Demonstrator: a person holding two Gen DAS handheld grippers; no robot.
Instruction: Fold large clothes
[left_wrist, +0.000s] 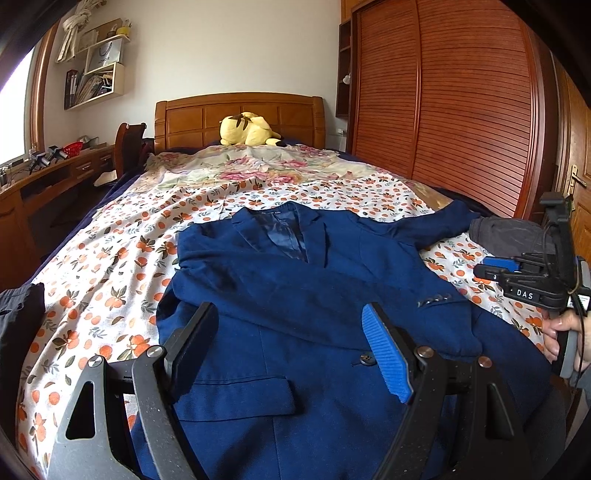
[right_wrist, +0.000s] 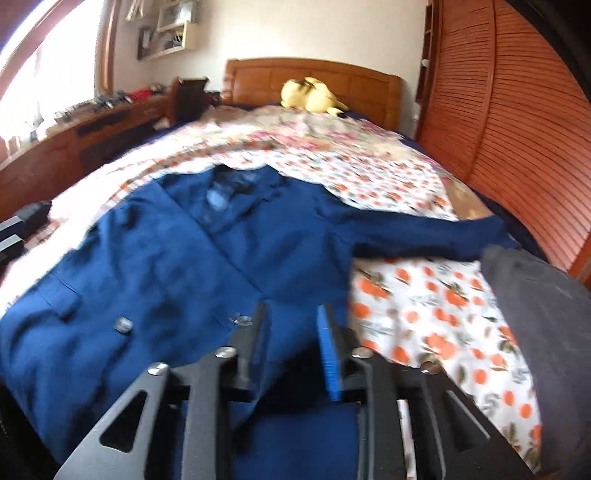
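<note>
Left wrist view:
Blazer (left_wrist: 295, 288): navy, felt-like weave, flat on orange-print sheet (left_wrist: 110, 273); one sleeve folded across chest.
Left gripper (left_wrist: 291, 350): jaws wide apart, ribbed blue pad (left_wrist: 388, 354), nothing clamped.
Right gripper (left_wrist: 495, 267): beside blazer, hand-held.

Right wrist view:
Right gripper (right_wrist: 291, 347): blurred; narrow gap, nothing pinched.
Blazer (right_wrist: 177, 258): other sleeve stretched toward slatted wardrobe (right_wrist: 517, 129).

The left gripper (left_wrist: 291, 347) points downward with its jaws spread wide, nothing clamped. The right gripper (right_wrist: 293, 343) has its 2 fingers partly parted, empty; a hand (left_wrist: 561, 330) grasps its handle.
</note>
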